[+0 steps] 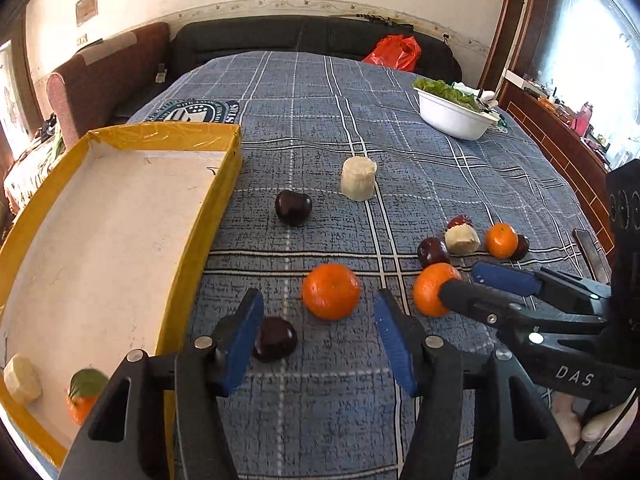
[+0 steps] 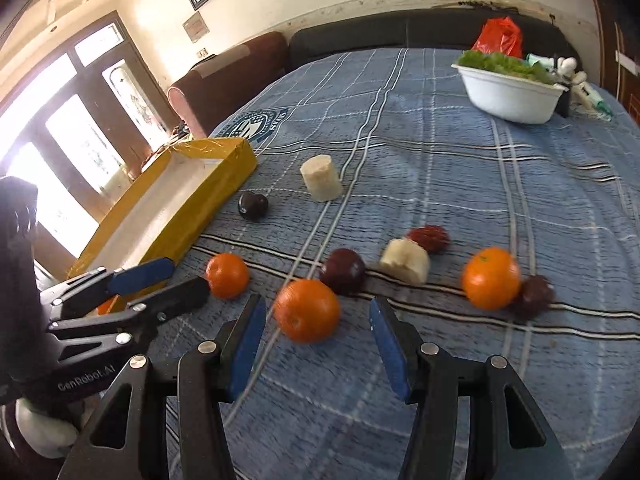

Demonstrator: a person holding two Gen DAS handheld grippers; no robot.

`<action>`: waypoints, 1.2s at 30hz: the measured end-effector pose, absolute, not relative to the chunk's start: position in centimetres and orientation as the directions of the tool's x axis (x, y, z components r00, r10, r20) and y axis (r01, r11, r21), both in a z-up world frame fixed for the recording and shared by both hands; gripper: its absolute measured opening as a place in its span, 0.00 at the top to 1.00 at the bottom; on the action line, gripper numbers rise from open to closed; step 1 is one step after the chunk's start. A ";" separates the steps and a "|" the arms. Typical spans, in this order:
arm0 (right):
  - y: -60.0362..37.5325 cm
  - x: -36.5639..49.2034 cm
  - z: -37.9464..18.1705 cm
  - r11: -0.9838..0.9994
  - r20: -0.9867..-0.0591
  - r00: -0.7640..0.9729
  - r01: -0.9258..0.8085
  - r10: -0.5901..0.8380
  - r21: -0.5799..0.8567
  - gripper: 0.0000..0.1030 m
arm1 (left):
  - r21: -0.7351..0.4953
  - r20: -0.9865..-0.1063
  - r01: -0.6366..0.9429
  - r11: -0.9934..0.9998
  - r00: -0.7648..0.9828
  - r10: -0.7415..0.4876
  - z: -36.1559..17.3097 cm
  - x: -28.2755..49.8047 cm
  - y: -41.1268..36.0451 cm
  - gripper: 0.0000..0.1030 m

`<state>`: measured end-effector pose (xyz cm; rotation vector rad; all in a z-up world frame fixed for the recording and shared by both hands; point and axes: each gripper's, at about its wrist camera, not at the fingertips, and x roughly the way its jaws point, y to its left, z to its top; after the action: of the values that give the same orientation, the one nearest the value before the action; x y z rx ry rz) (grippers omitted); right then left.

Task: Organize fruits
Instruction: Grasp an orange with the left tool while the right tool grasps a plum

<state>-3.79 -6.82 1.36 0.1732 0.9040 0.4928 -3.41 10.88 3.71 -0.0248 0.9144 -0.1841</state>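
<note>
white bowl (image 1: pixel 452 118) of lettuce (image 1: pixel 442 90) | red bag (image 1: pixel 394 53) | sofa (image 1: pixel 280 36)

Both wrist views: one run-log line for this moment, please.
left gripper: open, empty | right gripper: open, facing orange | yellow tray: holds orange, pale chunk

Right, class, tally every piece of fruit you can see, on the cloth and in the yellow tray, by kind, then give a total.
Oranges: 4, one in the tray
Dark purple round fruits: 4
Red wrinkled fruit: 1
Cream peeled chunks: 3, one in the tray
Total: 12
</note>
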 end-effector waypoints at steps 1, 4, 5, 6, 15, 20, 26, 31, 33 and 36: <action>-6.6 -3.5 1.2 0.872 -0.711 0.508 -0.337 0.486 0.355 0.42 | -0.099 -0.788 0.155 0.983 0.591 -0.173 3.5 -3.0 10.7 0.46; -5.9 -3.0 0.8 0.870 -0.722 0.490 -0.334 0.489 0.362 0.47 | -0.081 -0.805 0.171 0.982 0.569 -0.166 2.7 -1.7 10.0 0.49; -5.8 -2.9 0.7 0.870 -0.725 0.485 -0.333 0.489 0.364 0.48 | -0.080 -0.813 0.177 0.981 0.558 -0.167 2.4 -1.3 9.9 0.50; -5.7 -2.8 0.6 0.869 -0.726 0.482 -0.333 0.490 0.366 0.50 | -0.079 -0.818 0.179 0.981 0.550 -0.167 2.0 -1.0 9.8 0.50; -5.4 -2.7 -0.1 0.870 -0.730 0.476 -0.319 0.490 0.376 0.52 | -0.055 -0.827 0.190 0.980 0.541 -0.151 0.6 -0.3 9.3 0.50; -6.2 -3.0 0.6 0.863 -0.714 0.486 -0.315 0.504 0.395 0.52 | -0.009 -0.816 0.205 0.979 0.564 -0.125 0.4 -0.6 8.7 0.51; -11.7 -4.6 3.8 0.909 -0.663 0.624 -0.250 0.415 0.334 0.53 | 0.025 -0.806 0.226 0.974 0.580 -0.114 0.6 -1.2 8.1 0.66; -17.0 -3.9 3.3 0.953 -0.700 0.654 -0.116 0.286 0.281 0.53 | 0.016 -0.804 0.224 0.975 0.582 -0.120 0.6 -1.2 8.1 0.66; -17.8 -3.8 2.7 0.952 -0.709 0.646 -0.097 0.283 0.291 0.53 | 0.017 -0.805 0.218 0.976 0.582 -0.116 0.6 -1.2 8.1 0.66; -17.3 -3.3 2.2 0.947 -0.708 0.637 -0.120 0.304 0.299 0.53 | 0.023 -0.805 0.216 0.976 0.582 -0.110 0.5 -1.2 8.1 0.66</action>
<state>-3.32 -17.29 2.20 0.2334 0.8472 0.2444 -1.19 8.07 0.54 0.1228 0.9305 -0.1908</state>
